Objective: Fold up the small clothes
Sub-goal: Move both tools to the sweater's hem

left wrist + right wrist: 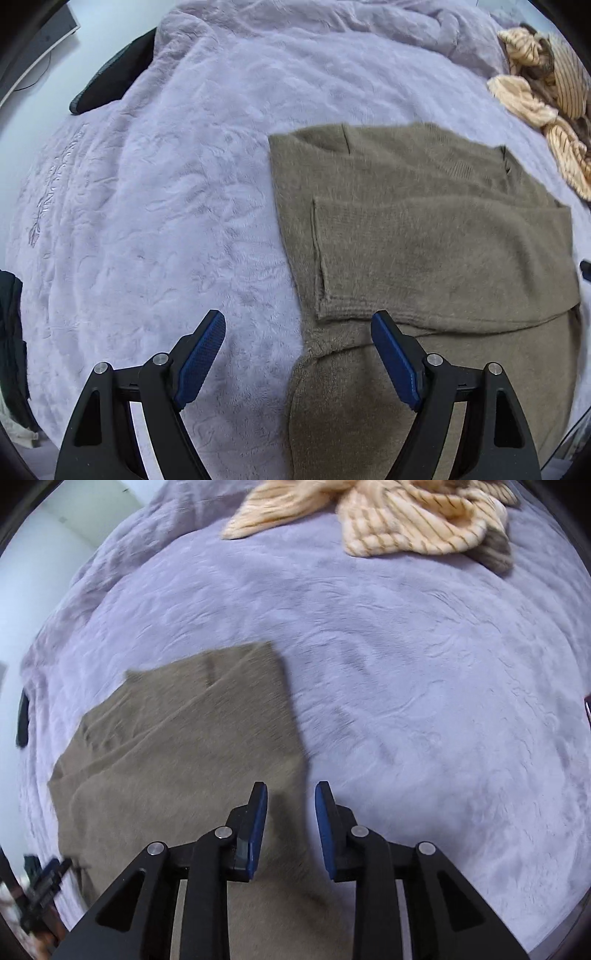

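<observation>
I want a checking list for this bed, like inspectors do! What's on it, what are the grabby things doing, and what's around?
Surface: lavender fleece blanket, rumpled at the far end.
Job's things: olive knit garment, partly folded, lying flat.
Clutter: cream striped garment, crumpled at the far side; dark item at the blanket's far left edge.
Grippers: left hand-held gripper wide open over the olive garment's edge; right hand-held gripper narrowly open, nothing gripped.
Cables: thin cable far left, blurry.
Surroundings: pale wall.
</observation>
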### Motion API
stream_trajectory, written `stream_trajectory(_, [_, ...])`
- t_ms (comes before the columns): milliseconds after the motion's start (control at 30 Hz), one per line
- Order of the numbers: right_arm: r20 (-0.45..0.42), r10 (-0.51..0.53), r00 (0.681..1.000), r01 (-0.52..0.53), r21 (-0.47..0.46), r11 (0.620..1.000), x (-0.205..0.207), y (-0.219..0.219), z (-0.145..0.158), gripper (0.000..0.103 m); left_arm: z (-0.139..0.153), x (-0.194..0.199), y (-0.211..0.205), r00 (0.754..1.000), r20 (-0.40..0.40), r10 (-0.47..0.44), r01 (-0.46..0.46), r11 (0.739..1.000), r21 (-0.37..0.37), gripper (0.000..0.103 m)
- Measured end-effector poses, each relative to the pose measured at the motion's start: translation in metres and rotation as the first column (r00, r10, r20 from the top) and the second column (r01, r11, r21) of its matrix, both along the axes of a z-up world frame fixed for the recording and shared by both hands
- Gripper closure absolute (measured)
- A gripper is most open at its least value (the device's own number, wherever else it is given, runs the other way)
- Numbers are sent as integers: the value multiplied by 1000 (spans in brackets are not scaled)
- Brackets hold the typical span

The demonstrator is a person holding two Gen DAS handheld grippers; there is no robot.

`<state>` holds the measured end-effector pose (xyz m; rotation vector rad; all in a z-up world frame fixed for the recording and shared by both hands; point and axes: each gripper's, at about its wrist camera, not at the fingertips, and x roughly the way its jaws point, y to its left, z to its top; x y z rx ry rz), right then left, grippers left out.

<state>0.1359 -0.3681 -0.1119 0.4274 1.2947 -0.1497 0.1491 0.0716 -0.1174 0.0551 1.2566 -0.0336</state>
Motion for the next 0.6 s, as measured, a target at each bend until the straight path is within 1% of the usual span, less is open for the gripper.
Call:
stream_trajectory(100, [27, 87, 996, -88, 14, 996, -1, 37, 7, 74, 3, 9, -7, 1000, 15, -6, 6, 1000, -6, 21])
stream_trajectory(167, [20, 136, 990, -137, 33, 990, -1, 60, 1, 73, -7, 14, -17, 1000, -14, -18, 18, 1000, 15, 21])
stream_trajectory(233, [-21, 177, 984, -176, 47, 983, 1, 79, -14, 73, -22, 10, -26, 998, -56, -35, 38, 998, 45, 21])
stream_trajectory(267, [-50, 193, 980, -191, 48, 980, 5, 86, -23, 70, -27, 9, -27, 997, -69, -37, 41, 998, 54, 21])
stream_trajectory(333, [-92, 220, 971, -218, 39, 975, 3, 93, -36, 68, -28, 1, -26, 997, -75, -30, 34, 998, 47, 21])
stream_trajectory(367, [-93, 231, 968, -228, 40, 973, 1, 94, -36, 68, -26, -3, -24, 996, -79, -30, 33, 998, 44, 21])
stream_trajectory(467, [-87, 235, 968, -228, 76, 971, -9, 87, -26, 64, -21, -21, -20, 994, -106, -20, 25, 999, 46, 21])
stream_trajectory(533, [-100, 226, 969, -218, 85, 972, -16, 83, -20, 59, -17, -36, -20, 990, -135, -29, 34, 999, 36, 21])
stream_trajectory(567, [-112, 221, 969, -213, 79, 974, -22, 81, -17, 54, -14, -43, -22, 989, -142, -35, 41, 999, 35, 21])
stream_trajectory(600, [-115, 216, 970, -208, 81, 975, -28, 80, -13, 53, -11, -50, -24, 989, -144, -41, 47, 998, 34, 21])
